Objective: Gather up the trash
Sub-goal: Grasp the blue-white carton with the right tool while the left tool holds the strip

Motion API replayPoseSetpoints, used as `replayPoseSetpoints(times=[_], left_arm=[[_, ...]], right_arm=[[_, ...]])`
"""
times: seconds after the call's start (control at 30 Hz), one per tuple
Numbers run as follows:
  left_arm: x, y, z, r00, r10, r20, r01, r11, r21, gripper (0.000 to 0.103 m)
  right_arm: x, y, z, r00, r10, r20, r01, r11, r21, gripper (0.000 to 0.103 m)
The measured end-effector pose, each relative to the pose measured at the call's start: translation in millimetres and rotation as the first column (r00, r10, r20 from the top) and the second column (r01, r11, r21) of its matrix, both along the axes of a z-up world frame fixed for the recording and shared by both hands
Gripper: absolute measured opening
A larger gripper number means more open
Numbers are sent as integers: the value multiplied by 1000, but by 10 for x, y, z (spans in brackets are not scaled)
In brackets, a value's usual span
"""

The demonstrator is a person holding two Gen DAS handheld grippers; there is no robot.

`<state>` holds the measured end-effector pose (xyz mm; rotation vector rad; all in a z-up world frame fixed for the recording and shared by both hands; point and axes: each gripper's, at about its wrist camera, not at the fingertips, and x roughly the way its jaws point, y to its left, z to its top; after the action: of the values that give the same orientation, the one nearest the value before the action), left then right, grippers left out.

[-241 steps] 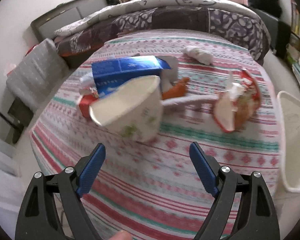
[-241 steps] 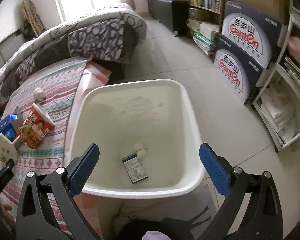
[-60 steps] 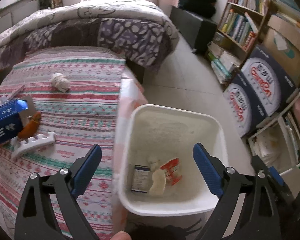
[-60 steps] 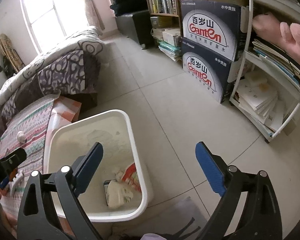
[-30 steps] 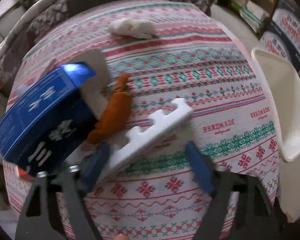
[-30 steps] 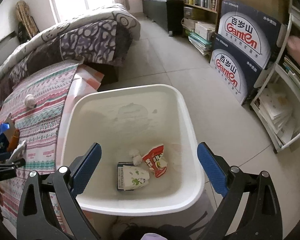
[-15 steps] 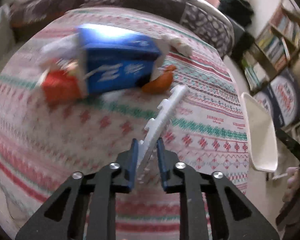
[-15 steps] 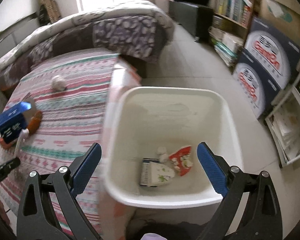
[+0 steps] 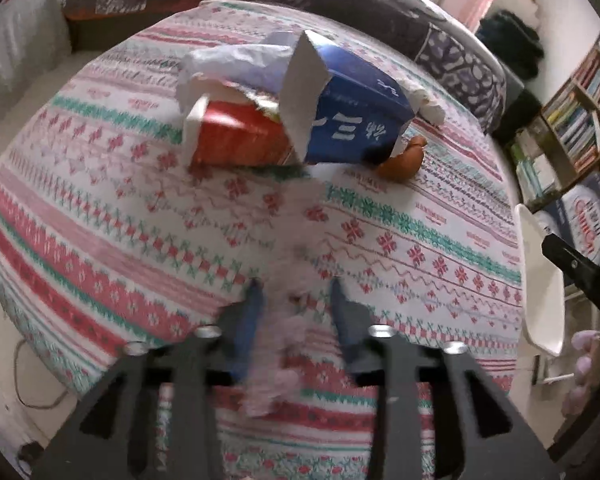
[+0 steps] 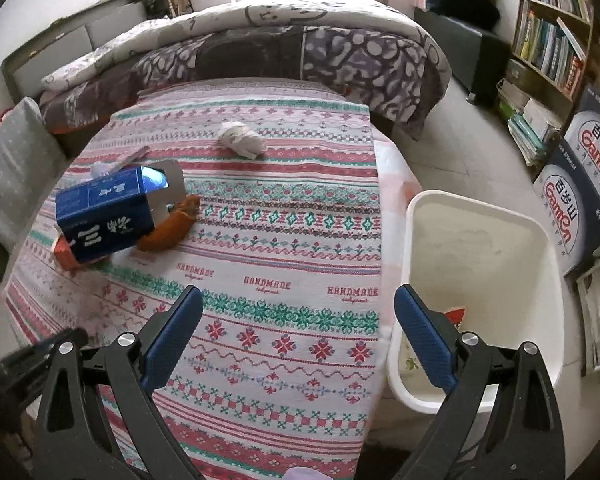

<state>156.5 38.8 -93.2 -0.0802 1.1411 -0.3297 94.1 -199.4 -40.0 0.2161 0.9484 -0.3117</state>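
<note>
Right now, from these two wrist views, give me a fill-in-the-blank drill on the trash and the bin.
1. The blue carton rests partly on a ___ box.
2. The right gripper hangs over the table with its jaws ___.
3. In the right wrist view, the white bin stands to the ___ of the table.

Missing words: red; open; right.

A: Where does the left wrist view look from?
B: Low and close over the patterned bench (image 9: 100, 248), facing the blue carton (image 9: 356, 120).
A: And the right wrist view?
B: Higher and farther back, facing the bed; it shares the carton and white bin (image 10: 476, 216).
</note>
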Motion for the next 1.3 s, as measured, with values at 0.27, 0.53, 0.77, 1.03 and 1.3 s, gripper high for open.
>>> replayPoseSetpoints(times=[0.27, 0.53, 0.77, 1.03, 1.3], left_arm=[[-14, -68, -157, 999, -16, 29, 14, 996, 83, 24], [-169, 569, -92, 991, 135, 3, -133, 982, -137, 23], [-328, 750, 63, 990, 139, 36, -132, 977, -169, 23], [-331, 931, -23, 986, 166, 11, -160, 966, -203, 24], [-247, 1055, -152, 980, 197, -33, -199, 953, -230, 24]], right_arm=[[212, 62, -18, 1000, 4, -23, -3, 999, 51, 92], [438, 387, 15, 996, 92, -1, -92, 995, 50, 92], [751, 1129, 153, 815, 575, 73, -518, 779, -354, 96], [1415, 1778, -42, 438, 834, -336, -851, 265, -453, 96], [1572, 2074, -374, 222, 825, -519, -952, 68, -298, 82]])
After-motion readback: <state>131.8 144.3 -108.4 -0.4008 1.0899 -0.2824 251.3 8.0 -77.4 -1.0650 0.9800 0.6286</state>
